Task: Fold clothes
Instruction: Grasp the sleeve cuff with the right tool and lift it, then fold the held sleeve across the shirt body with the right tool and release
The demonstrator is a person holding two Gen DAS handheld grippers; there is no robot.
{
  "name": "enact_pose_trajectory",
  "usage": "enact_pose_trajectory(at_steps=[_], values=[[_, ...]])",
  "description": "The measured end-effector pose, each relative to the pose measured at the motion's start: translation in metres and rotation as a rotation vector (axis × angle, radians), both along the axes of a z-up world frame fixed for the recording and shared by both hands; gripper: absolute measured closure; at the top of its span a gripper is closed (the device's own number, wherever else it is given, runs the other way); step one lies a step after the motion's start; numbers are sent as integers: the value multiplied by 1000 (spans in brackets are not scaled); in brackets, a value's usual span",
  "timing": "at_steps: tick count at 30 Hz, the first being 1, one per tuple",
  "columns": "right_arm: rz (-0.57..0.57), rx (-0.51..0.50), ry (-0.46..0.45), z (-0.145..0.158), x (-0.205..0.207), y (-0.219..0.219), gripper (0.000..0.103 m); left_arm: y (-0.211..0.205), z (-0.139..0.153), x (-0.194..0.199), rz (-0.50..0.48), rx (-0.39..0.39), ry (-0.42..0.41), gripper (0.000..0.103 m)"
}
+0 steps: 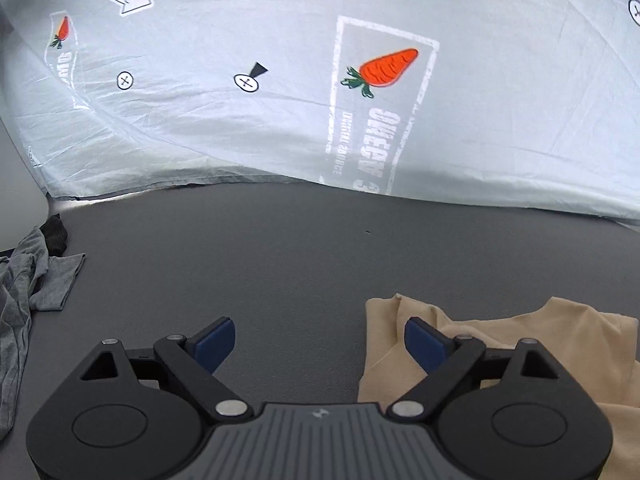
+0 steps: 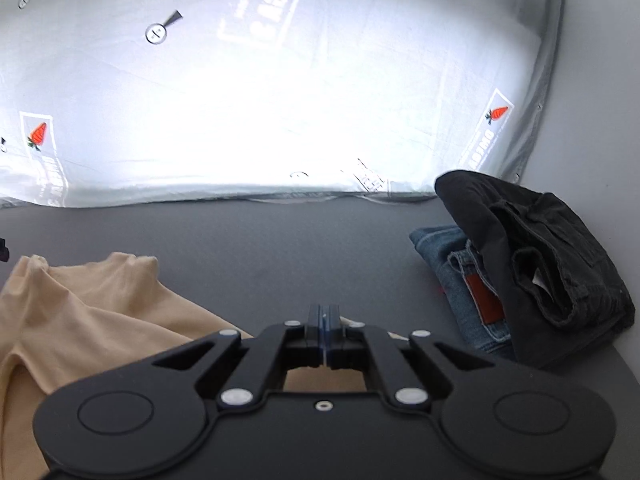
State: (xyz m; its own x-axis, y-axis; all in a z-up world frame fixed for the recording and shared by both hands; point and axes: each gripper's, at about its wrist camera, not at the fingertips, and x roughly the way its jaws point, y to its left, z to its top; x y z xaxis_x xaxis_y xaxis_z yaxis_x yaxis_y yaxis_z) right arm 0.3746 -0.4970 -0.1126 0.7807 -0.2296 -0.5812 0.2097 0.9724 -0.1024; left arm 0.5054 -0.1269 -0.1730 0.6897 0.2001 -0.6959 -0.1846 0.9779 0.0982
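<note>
The beige shirt (image 1: pixel 500 344) lies rumpled on the counter (image 1: pixel 280 248) between both tools, its edge just under the wide-spread left gripper (image 1: pixel 320 340) on that gripper's right side, while the right gripper (image 2: pixel 325 320), pressed closed with nothing visibly pinched, hangs over its right edge.

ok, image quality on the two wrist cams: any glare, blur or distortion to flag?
Left wrist: even light, sharp, sheet print legible; fisheye bows the table edge. Right wrist: sheet blown out mid-frame, print washed pale, same bowing; black garment and jeans stay readable. No motion blur in either.
</note>
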Motion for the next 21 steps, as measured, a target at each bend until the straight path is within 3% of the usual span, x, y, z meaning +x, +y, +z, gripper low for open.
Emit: enact_pose_trajectory(at_steps=[5, 9, 15, 21], values=[[357, 14, -125, 37, -33, 70, 102, 18, 45, -83, 67, -43, -68, 11], [664, -21, -129, 41, -78, 133, 102, 33, 61, -153, 105, -20, -82, 11], [1016, -76, -8, 8, -153, 208, 102, 58, 52, -233, 154, -12, -23, 11], [1131, -63, 165, -39, -185, 245, 103, 69, 30, -272, 165, -11, 62, 11]])
